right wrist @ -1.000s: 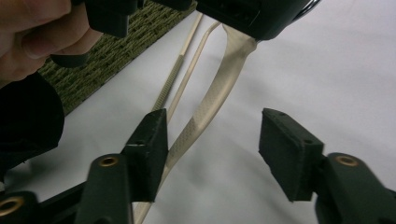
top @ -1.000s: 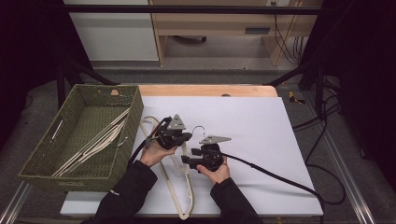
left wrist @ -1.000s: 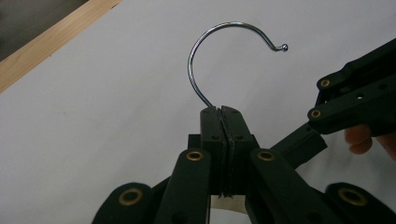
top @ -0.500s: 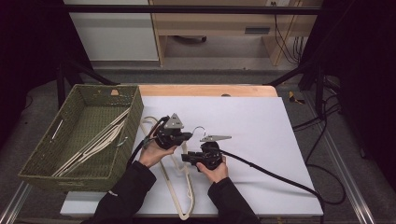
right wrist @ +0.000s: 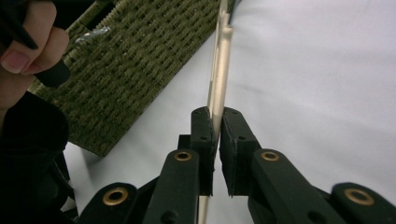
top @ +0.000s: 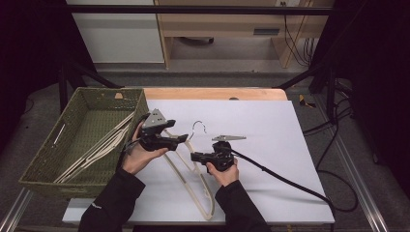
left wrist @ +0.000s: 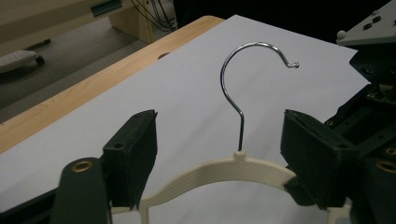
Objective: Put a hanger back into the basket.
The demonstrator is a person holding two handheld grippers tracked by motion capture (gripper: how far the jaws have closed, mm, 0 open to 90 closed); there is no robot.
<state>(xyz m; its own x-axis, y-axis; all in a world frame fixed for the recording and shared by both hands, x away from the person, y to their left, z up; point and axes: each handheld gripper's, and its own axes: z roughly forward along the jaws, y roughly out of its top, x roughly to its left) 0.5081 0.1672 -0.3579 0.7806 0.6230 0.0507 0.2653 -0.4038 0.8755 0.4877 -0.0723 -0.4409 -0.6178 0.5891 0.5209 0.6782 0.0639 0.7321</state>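
Observation:
A cream plastic hanger [left wrist: 219, 169] with a metal hook [top: 197, 126] lies on the white table sheet [top: 275, 140]. My left gripper [top: 181, 138] hovers at the hanger's neck. Its jaws have just been opening and now stand wide on either side of the hook [left wrist: 239, 84], touching nothing. My right gripper [top: 195, 156] points left, and its jaws have just closed on one arm of the hanger [right wrist: 218, 70], which runs edge-on between the pads. The hanger's far end [top: 208, 211] reaches toward the table's front edge.
A green wicker basket [top: 46, 162] with several cream hangers inside stands at the table's left, close to my left hand. The right gripper's black cable [top: 285, 181] trails off to the right. A wooden strip [top: 217, 93] borders the far edge.
The left gripper has let go of the hanger, opened wide and drawn back up and to the left. The right gripper has shut on the hanger's arm without shifting.

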